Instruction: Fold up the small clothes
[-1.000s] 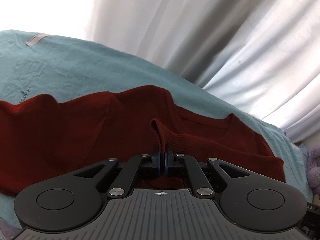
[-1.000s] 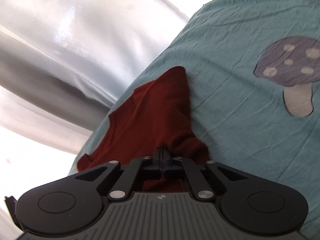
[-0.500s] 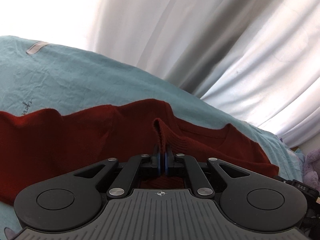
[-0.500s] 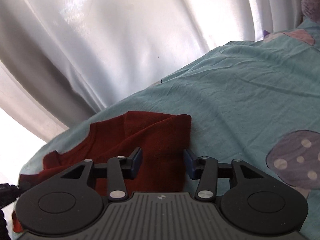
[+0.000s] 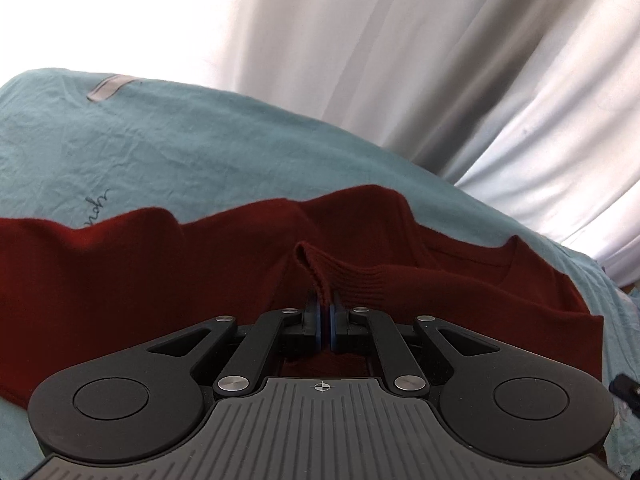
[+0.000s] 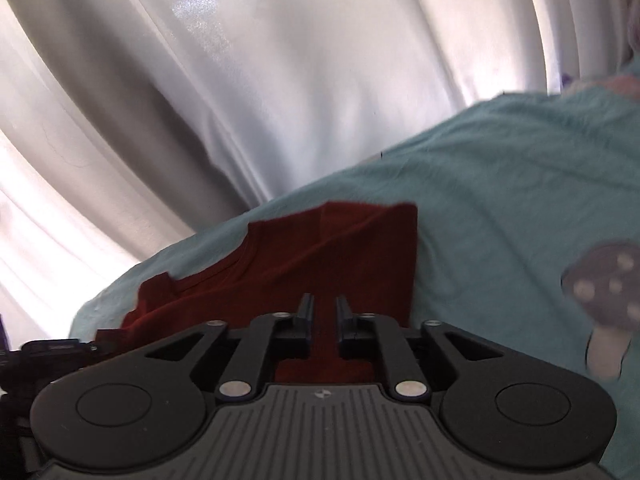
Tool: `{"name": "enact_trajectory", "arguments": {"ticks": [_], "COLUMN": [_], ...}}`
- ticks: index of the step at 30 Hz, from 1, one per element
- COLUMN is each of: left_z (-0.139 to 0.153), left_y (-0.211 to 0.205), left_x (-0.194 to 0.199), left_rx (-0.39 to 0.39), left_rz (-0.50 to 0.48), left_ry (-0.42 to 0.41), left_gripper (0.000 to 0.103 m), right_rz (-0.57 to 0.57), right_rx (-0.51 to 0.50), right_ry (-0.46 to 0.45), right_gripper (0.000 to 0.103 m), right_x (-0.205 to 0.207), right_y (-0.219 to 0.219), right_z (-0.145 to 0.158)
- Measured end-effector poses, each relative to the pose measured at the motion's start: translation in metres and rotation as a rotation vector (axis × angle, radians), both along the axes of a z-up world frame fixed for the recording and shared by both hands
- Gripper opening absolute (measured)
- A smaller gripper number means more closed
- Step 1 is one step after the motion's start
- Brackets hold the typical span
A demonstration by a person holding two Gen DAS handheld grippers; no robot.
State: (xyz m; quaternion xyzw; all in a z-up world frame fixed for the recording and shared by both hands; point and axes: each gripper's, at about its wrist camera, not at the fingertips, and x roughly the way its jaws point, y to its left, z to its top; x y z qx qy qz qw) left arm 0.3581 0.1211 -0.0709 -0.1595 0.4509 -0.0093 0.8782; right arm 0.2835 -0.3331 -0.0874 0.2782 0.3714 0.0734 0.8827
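A dark red knit top (image 5: 120, 272) lies spread on a teal bedsheet (image 5: 180, 160). My left gripper (image 5: 325, 312) is shut on a ribbed edge of the top (image 5: 360, 276), pinched up into a small fold just above the cloth. In the right wrist view the same top (image 6: 332, 252) lies with a sleeve folded over it. My right gripper (image 6: 324, 312) hovers above it with jaws a small gap apart and nothing between them.
White curtains (image 5: 400, 80) hang behind the bed. The sheet (image 6: 500, 200) has a grey mushroom print (image 6: 608, 280) at right and a grey tag (image 5: 108, 87) at far left. The other gripper's body (image 6: 52, 348) shows at the left edge.
My right gripper let go of the red top, opened wide, then narrowed its jaws and swung up. The left gripper kept its pinch and shifted slightly.
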Motion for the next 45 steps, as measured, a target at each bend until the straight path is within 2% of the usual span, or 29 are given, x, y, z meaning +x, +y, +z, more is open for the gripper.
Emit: {"name": "enact_trajectory", "arguments": {"ticks": [2, 7, 9, 10, 13, 16, 19, 20, 22, 24, 26, 30, 32, 33, 34, 35, 37, 38, 40, 44, 45], "left_z": [-0.003, 0.0, 0.0, 0.001, 0.007, 0.004, -0.007, -0.008, -0.005, -0.005, -0.008, -0.01, -0.008, -0.006, -0.003, 0.0, 0.005, 0.006, 0.005, 0.0, -0.002], "left_y": [0.002, -0.004, -0.006, -0.007, -0.011, -0.016, -0.015, -0.014, -0.012, -0.008, -0.004, 0.006, 0.021, 0.033, 0.048, 0.064, 0.1, 0.12, 0.16, 0.236, 0.251], "left_x": [0.0, 0.002, 0.002, 0.002, 0.0, 0.004, 0.004, 0.0, -0.006, -0.008, -0.008, -0.014, -0.023, -0.03, -0.039, -0.05, -0.075, -0.088, -0.114, -0.159, -0.169], "left_rx": [-0.007, 0.022, 0.021, 0.014, -0.011, 0.014, 0.067, 0.076, 0.086, 0.091, 0.082, 0.049, -0.047, -0.112, -0.169, -0.221, -0.311, -0.342, -0.351, -0.284, -0.269], "left_rz": [0.005, -0.011, -0.013, -0.012, -0.038, -0.053, -0.047, -0.04, -0.038, -0.034, -0.019, 0.015, 0.045, 0.083, 0.135, 0.189, 0.301, 0.364, 0.518, 0.826, 0.892], "left_ry": [0.008, 0.012, 0.015, 0.015, -0.017, -0.002, 0.042, 0.045, 0.026, 0.03, 0.048, 0.041, 0.031, 0.022, 0.003, -0.018, -0.061, -0.08, -0.108, -0.156, -0.171], "left_gripper": [0.005, 0.005, 0.005, 0.005, 0.005, 0.006, 0.008, 0.009, 0.013, 0.013, 0.013, 0.018, 0.034, 0.052, 0.063, 0.066, 0.074, 0.075, 0.076, 0.073, 0.069], "right_rz": [-0.001, -0.022, -0.025, -0.031, -0.043, -0.045, -0.021, -0.008, 0.012, 0.031, 0.041, 0.072, 0.079, 0.08, 0.079, 0.08, 0.076, 0.077, 0.078, 0.071, 0.066], "right_rx": [0.079, 0.096, -0.008, -0.058, -0.18, -0.316, -0.317, -0.306, -0.292, -0.323, -0.358, -0.369, -0.406, -0.404, -0.384, -0.358, -0.327, -0.316, -0.292, -0.207, -0.196], "right_ry": [0.056, 0.118, 0.107, 0.104, 0.078, 0.051, 0.071, 0.066, 0.012, -0.044, -0.054, 0.019, 0.0, 0.0, -0.002, 0.0, 0.0, -0.004, -0.004, 0.015, 0.023], "right_gripper": [0.034, 0.027, 0.008, 0.003, 0.001, 0.0, 0.001, 0.005, 0.007, 0.013, 0.018, 0.018, 0.019, 0.021, 0.024, 0.029, 0.032, 0.033, 0.036, 0.038, 0.038], "right_x": [-0.015, -0.014, -0.009, -0.008, -0.011, -0.013, -0.013, -0.015, -0.021, -0.024, -0.019, -0.003, -0.004, -0.005, -0.007, -0.009, -0.013, -0.017, -0.021, -0.027, -0.028], "right_y": [-0.001, 0.005, 0.015, 0.019, 0.029, 0.038, 0.042, 0.042, 0.045, 0.051, 0.059, 0.073, 0.079, 0.08, 0.08, 0.079, 0.077, 0.077, 0.076, 0.072, 0.071], "right_z": [-0.014, -0.036, -0.035, -0.033, -0.029, -0.026, -0.022, -0.018, -0.008, 0.001, 0.001, -0.018, -0.018, -0.016, -0.015, -0.014, -0.013, -0.012, -0.011, -0.015, -0.016]}}
